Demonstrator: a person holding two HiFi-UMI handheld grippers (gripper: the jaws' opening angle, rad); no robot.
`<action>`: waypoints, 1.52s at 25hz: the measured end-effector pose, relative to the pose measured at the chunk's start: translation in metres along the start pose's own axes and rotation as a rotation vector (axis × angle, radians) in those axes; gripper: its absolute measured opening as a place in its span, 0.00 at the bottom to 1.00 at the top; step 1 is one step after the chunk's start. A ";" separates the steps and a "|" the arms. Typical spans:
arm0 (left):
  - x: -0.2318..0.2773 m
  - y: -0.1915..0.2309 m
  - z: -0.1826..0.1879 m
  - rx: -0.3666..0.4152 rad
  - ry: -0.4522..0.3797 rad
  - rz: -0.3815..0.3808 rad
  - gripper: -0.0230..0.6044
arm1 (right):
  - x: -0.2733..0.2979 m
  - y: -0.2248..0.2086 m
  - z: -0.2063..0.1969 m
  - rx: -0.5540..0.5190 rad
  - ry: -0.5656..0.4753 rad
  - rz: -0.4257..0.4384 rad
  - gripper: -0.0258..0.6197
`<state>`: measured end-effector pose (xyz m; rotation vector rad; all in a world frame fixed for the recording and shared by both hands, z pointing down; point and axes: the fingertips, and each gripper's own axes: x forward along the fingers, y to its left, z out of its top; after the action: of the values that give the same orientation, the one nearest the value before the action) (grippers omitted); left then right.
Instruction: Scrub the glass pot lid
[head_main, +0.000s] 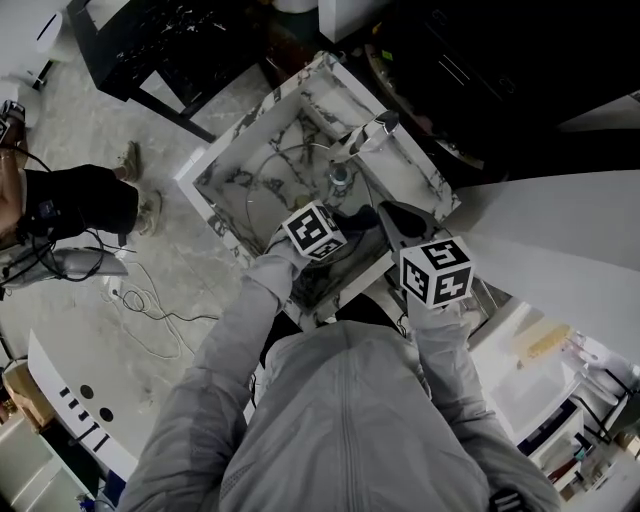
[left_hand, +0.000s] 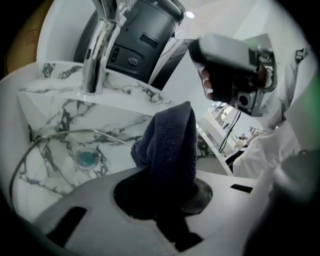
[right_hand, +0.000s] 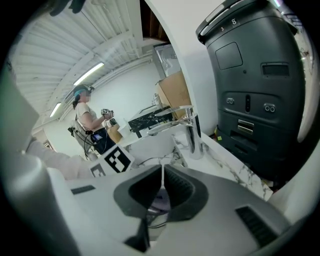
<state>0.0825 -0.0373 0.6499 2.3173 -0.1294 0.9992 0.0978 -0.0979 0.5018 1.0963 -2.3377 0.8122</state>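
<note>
The glass pot lid lies tilted in the marble sink; only its thin metal rim shows clearly. My left gripper hangs over the sink's near side, shut on a dark blue cloth that sticks up from its jaws. My right gripper is just to the right of it. In the right gripper view its jaws are pressed together on a thin bright edge that looks like the lid's rim. A hand holds the right gripper above the cloth.
A chrome faucet stands on the sink's far edge, with the drain below it. A dark appliance stands behind the sink. Another person stands at the left, with cables on the floor.
</note>
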 end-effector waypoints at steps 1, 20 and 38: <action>-0.013 0.006 0.003 0.007 -0.017 0.007 0.14 | 0.000 0.001 0.001 -0.003 -0.002 0.002 0.09; -0.169 0.146 -0.075 -0.053 0.247 0.545 0.14 | 0.004 0.021 0.000 -0.035 0.007 0.031 0.09; -0.134 0.147 -0.128 0.057 0.586 0.408 0.14 | 0.002 0.012 -0.006 -0.006 0.017 0.016 0.09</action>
<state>-0.1395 -0.1037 0.6987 1.9846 -0.3437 1.8627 0.0874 -0.0886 0.5037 1.0652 -2.3366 0.8173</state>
